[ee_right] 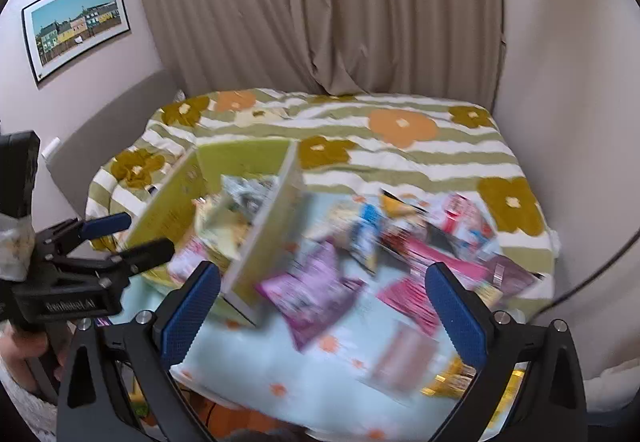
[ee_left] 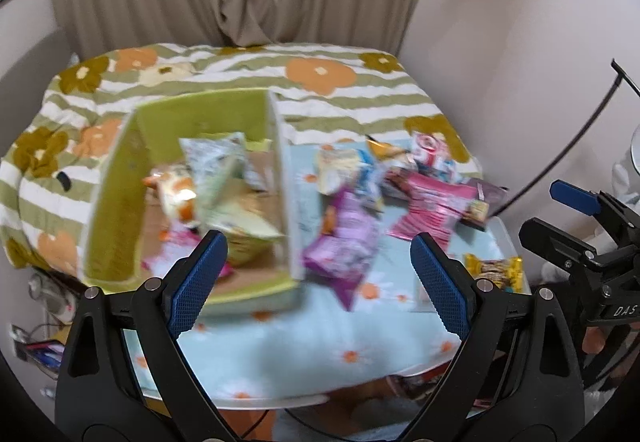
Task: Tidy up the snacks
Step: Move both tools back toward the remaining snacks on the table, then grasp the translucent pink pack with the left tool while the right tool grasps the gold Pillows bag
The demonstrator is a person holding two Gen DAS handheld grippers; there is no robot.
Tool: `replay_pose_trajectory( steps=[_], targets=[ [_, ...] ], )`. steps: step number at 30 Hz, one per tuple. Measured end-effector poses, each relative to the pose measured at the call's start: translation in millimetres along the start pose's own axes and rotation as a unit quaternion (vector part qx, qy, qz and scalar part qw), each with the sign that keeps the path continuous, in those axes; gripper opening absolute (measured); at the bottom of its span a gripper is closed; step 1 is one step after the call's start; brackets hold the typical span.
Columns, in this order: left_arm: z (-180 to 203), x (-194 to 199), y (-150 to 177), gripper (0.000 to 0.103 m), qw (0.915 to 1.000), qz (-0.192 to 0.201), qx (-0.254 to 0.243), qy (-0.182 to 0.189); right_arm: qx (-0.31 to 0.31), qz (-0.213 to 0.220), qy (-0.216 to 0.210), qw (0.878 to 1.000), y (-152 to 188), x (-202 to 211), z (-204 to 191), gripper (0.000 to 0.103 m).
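An open green box stands on the left of a small table with a pale blue flowered cloth; several snack packets lie inside it. To its right more packets lie loose: a purple one, a pink one, a yellow one and several others. My left gripper hovers open and empty above the box's near corner. My right gripper hangs open and empty over the loose packets. Both views are motion-blurred.
A bed with a green-striped flowered cover lies directly behind the table, with a beige curtain beyond. A framed picture hangs on the left wall. A black cable runs down on the right. Clutter sits on the floor at the left.
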State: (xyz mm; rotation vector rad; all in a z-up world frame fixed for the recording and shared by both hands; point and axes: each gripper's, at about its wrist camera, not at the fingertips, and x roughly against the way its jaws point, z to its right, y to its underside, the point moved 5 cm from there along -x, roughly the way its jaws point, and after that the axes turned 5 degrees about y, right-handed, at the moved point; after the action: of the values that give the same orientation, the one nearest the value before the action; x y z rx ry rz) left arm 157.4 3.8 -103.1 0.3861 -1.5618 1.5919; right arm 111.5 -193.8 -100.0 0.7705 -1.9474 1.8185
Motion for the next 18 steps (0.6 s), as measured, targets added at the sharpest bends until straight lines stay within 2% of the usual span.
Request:
replay_pose_trajectory(
  steps=[8,13,18],
  targets=[
    [87,-49,31,0.092,0.9985,-0.047,0.009,0.027,0.043,-0.031,-0.011,0.999,43,10,81,0.102],
    [117,-80,57,0.092,0.9959,-0.081,0.022,0.034,0.069,-0.062,-0.02,0.995,69,1,112,0.102],
    [141,-118,79,0.092,0.9924,-0.119,0.005,0.033,0.102,-0.089,-0.02,0.991,93,-19,131,0.102]
  ],
)
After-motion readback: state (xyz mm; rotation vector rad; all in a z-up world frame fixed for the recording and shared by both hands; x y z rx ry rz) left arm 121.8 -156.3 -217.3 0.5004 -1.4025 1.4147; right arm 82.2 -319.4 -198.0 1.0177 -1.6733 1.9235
